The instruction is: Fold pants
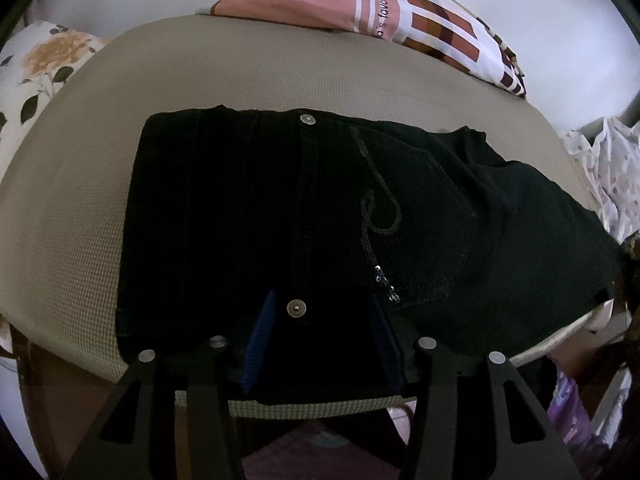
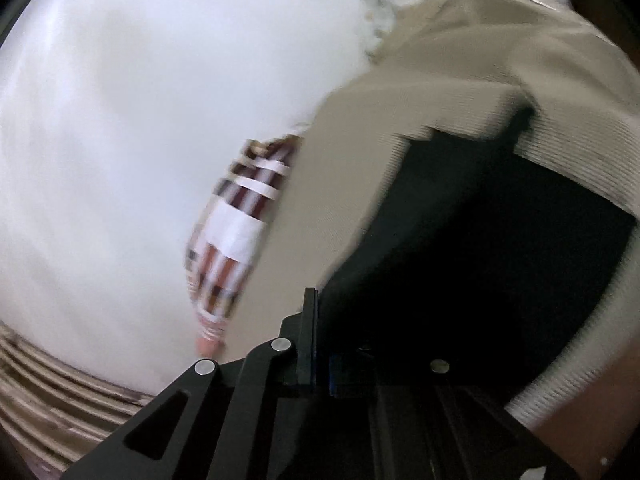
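Pants: the black denim pants [image 1: 360,216] lie folded on the beige woven table cover [image 1: 72,208], and they take most of the middle of the left wrist view. The waistband side with a round brass button [image 1: 297,307] is at the near edge, and a second small metal rivet [image 1: 307,119] is at the far edge. A thin dark chain [image 1: 378,200] curls over the back pocket.

Left gripper: the left gripper [image 1: 320,332] stands at the near edge of the pants. Its two fingers with blue pads [image 1: 262,340] are apart, and the brass button with a strip of the cloth lies between them. I cannot tell if the pads touch the cloth.

Right gripper: the right gripper [image 2: 324,344] is near one end of the pants [image 2: 480,264], and this view is blurred. One black finger [image 2: 309,332] is clear; the other one is lost against the dark cloth, so I cannot tell if the fingers are together or apart.

Table: the beige cover reaches to a pink and brown patterned cloth [image 1: 384,12] at the far edge. This cloth [image 2: 236,236] is also in the right wrist view.

Sides: a white pillow with a yellow flower print [image 1: 36,72] is far left, and a pale dotted fabric [image 1: 608,168] is at the right.
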`<state>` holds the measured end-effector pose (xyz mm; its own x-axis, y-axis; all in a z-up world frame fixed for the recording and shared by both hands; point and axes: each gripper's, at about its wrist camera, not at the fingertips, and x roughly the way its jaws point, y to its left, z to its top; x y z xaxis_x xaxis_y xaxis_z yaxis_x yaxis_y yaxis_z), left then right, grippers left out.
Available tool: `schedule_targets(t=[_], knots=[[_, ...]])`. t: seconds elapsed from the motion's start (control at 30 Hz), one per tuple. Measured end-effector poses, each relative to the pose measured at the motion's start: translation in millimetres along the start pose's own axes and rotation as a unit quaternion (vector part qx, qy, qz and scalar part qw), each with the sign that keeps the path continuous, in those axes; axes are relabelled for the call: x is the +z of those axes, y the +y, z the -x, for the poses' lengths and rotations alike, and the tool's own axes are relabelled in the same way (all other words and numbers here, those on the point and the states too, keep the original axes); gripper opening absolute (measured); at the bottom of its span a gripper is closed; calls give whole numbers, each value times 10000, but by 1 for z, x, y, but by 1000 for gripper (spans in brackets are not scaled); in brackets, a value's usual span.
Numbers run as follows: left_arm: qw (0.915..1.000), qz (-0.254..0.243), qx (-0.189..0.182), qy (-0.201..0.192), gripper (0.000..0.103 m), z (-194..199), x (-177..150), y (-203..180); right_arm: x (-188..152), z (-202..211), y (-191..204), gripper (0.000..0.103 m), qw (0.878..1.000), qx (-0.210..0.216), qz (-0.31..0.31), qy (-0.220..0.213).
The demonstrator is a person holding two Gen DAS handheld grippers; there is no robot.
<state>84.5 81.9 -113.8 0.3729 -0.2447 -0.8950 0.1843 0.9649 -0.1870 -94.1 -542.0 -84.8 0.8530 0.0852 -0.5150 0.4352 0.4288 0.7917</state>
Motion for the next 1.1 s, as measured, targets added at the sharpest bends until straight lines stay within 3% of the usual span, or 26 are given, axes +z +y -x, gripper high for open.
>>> schedule_targets(t=[0.07,0.13,0.27,0.37,0.47,0.67,0.9,1.1], knots=[[10000,-15,-11,0,52,0,-1,-1,-7,-2,-31,5,9988,-336,-338,144],[10000,-66,20,3,53,0,-2,-2,-13,-8,-62,1,9956,-387,-817,237],[9998,-201,64,30,57,0,-3,-6,-11,-6,-75,3,9947,11,-1000,238],[9996,-247,105,14,59,-1,-4,-9,-8,6,-88,10,9895,447,-1366,153],[9996,-266,104,-1,63,-2,-5,-11,-3,15,-95,10,9875,483,-1499,74],[9986,-492,194,12,68,-4,-6,-19,4,18,-91,4,9911,39,-1324,91],[9992,-388,59,-28,68,-4,-7,-16,4,30,-85,3,9946,-433,-938,122],[9987,-507,70,-86,71,-3,-9,-17,3,33,-93,2,9933,-430,-1065,111]])
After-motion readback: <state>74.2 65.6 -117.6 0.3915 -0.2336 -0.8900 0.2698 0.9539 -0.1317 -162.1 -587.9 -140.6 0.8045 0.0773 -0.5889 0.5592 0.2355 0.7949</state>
